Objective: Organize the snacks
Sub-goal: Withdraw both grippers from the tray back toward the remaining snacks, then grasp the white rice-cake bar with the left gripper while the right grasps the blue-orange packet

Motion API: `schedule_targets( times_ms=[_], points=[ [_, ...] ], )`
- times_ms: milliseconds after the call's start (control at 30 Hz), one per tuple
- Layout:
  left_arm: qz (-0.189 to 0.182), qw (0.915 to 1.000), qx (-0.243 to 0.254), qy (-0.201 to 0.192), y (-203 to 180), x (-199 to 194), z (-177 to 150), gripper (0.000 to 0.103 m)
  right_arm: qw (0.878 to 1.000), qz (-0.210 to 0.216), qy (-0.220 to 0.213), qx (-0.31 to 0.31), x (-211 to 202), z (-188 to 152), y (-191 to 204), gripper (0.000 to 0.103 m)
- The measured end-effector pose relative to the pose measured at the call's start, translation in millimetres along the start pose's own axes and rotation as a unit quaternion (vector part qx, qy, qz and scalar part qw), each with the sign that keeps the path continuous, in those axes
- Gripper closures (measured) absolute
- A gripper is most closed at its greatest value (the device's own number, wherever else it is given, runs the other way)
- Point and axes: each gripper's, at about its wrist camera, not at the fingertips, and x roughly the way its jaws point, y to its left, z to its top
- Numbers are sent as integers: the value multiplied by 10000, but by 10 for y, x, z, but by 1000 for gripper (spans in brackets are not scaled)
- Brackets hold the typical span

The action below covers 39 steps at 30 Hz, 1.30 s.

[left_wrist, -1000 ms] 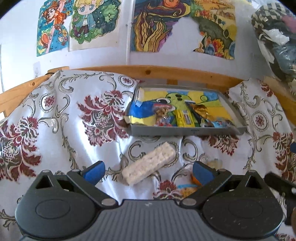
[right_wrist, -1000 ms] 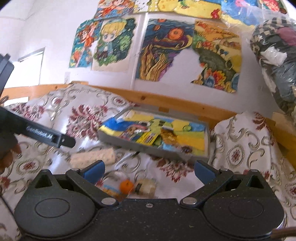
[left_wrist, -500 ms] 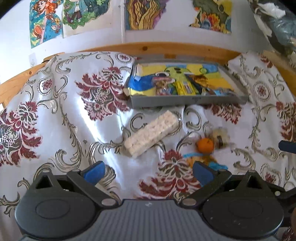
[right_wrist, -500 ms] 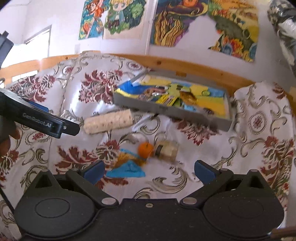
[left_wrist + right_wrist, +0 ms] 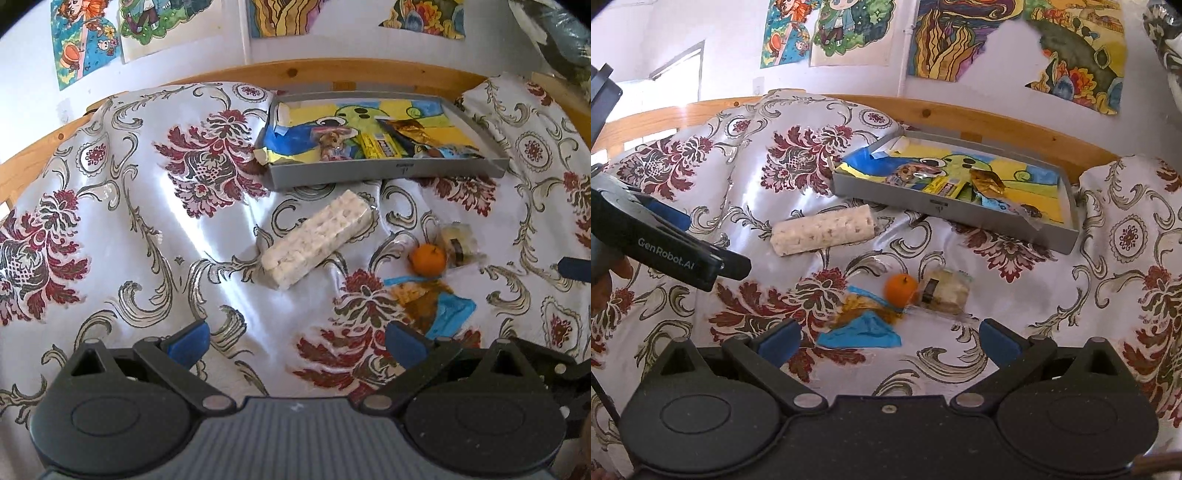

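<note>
Left wrist view is showing a long pale snack bar (image 5: 319,238) lying at a slant on the flowered cloth (image 5: 147,206), just in front of the grey tray (image 5: 384,171) and apart from it. To the bar's right, a small orange (image 5: 428,259) is sitting against a clear-wrapped pastry (image 5: 459,243), with a blue and orange wrapper (image 5: 436,306) lying just in front of them. Inside the tray, several wrapped snacks (image 5: 376,142) are resting on a colourful drawing. Behind the tray, a wooden rail (image 5: 332,75) is running along a wall of pictures (image 5: 88,37). Both tools are hanging above the cloth: the left gripper (image 5: 295,338) is standing with its fingers wide and holding nothing, and the right gripper (image 5: 888,338) is likewise spread wide and empty, over the blue wrapper.
</note>
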Motion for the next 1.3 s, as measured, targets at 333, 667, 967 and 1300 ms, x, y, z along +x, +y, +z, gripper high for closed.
schedule_targets(
  times_ms=[333, 667, 967, 1300],
  points=[
    [119, 9998, 91, 154, 97, 181, 24, 1, 9997, 170, -22, 181, 249, -40, -2, 1],
    [59, 10000, 47, 60, 183, 456, 240, 1, 9990, 401, 35, 192, 651, -50, 7, 1],
    [-351, 9968, 701, 146, 73, 732, 564, 1, 9966, 696, 267, 343, 1036, 10, -52, 1],
    [-514, 9893, 1354, 150, 13, 1142, 697, 1, 9944, 800, 501, 475, 1132, -25, -77, 1]
  ],
)
